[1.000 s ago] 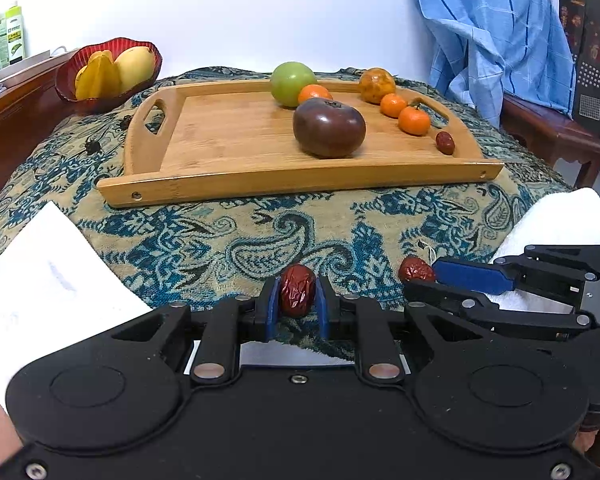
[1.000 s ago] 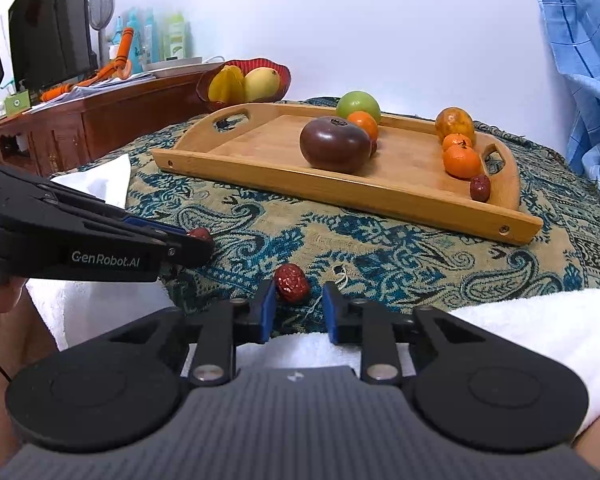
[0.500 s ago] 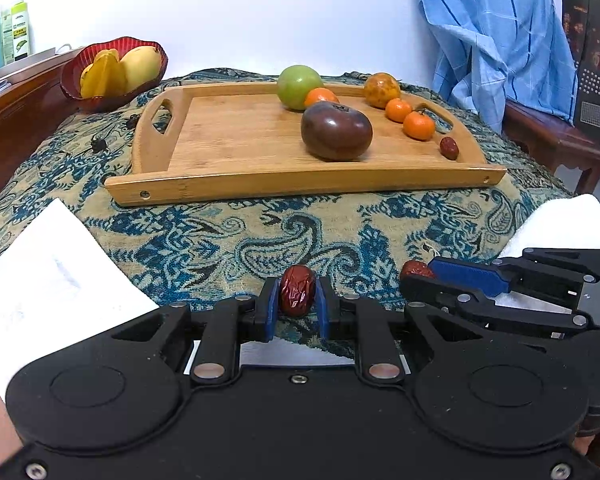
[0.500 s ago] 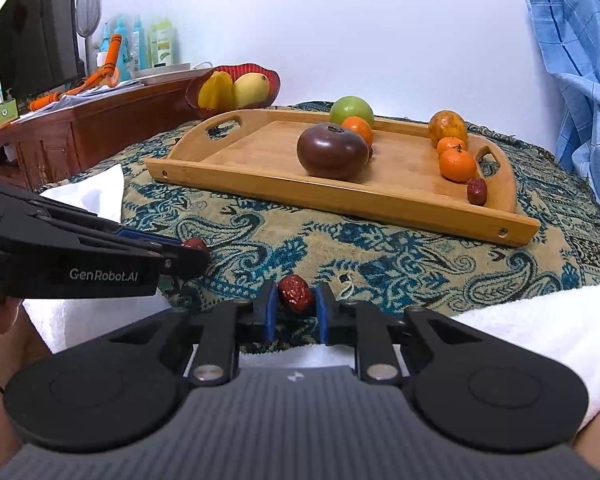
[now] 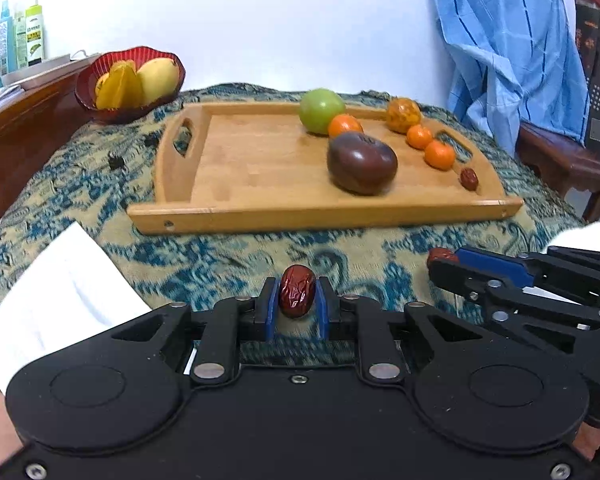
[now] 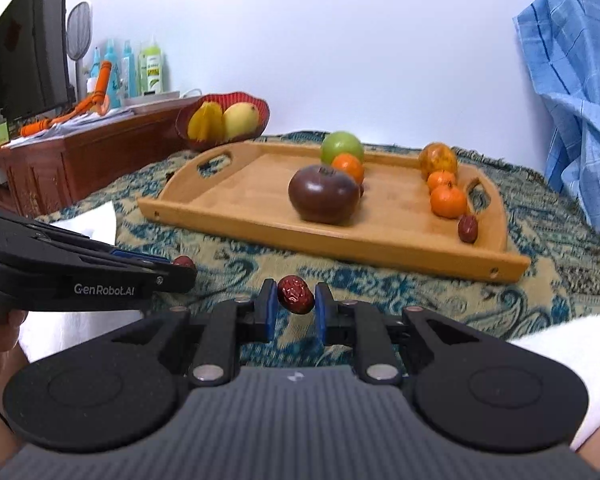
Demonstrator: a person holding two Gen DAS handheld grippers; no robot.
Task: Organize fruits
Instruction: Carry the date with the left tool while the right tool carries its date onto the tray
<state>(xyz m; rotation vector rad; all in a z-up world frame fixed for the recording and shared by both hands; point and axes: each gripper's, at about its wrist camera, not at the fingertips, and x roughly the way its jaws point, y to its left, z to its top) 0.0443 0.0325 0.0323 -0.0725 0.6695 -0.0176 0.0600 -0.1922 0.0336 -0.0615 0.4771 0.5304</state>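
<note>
My left gripper is clamped on a wrinkled dark red date, and my right gripper is pinched on a second wrinkled red date; both hang side by side above the blue paisley-patterned cloth, short of the rectangular bamboo tray with cut-out handles. Nothing lies between the grippers and the tray's near rim. On the tray I count one dark purple tomato, one round green fruit, three small orange tangerines, one mottled orange-brown fruit, and one more red date by the right handle. Behind the tray's left corner a red scalloped bowl holds two yellow fruits. White paper lies left, a blue striped garment hangs right.
</note>
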